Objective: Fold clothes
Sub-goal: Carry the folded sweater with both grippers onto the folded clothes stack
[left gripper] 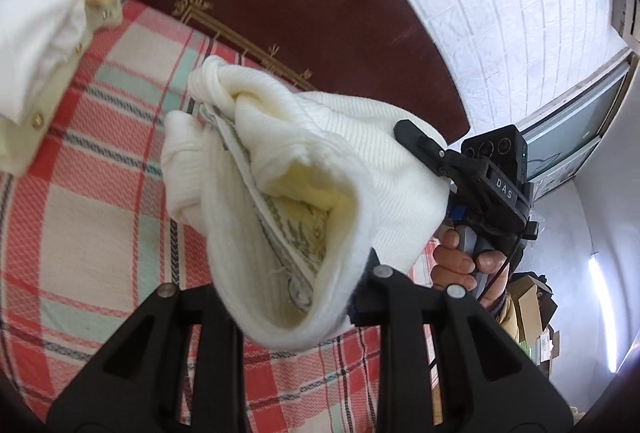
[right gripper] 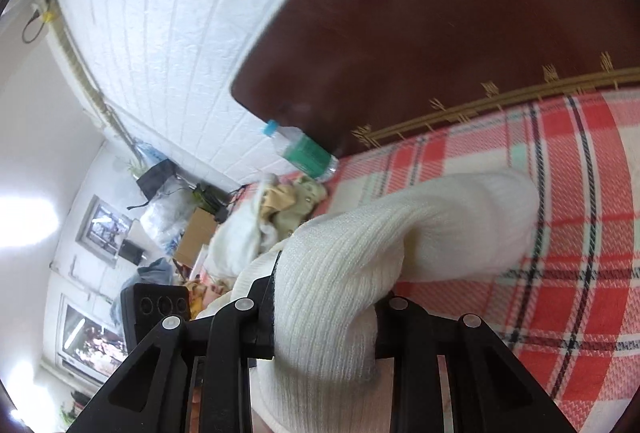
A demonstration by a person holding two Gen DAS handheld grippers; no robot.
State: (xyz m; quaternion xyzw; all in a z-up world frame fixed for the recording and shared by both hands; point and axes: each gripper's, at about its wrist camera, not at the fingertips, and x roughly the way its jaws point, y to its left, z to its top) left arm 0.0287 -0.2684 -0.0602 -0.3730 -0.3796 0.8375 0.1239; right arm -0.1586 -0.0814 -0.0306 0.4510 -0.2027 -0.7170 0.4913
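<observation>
Both claws clamped on cream knit sweater [left gripper: 304, 169]: left gripper [left gripper: 296, 297] at one edge, right gripper [right gripper: 324, 317] at another, cloth slung between, clear of checked bedspread [left gripper: 100, 217], likely for spreading flat. Beyond, heap of clothes [right gripper: 256, 233], bottle [right gripper: 304, 151], dark headboard [right gripper: 460, 13].

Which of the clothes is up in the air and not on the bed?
The white ribbed sweater, clamped by both grippers. The other clothes lie piled on the bed.

Bed [left gripper: 100, 169] under red-and-mint plaid cover — heap of pale clothes [right gripper: 256, 233] and plastic bottle [right gripper: 304, 151] lying at its far end.
</observation>
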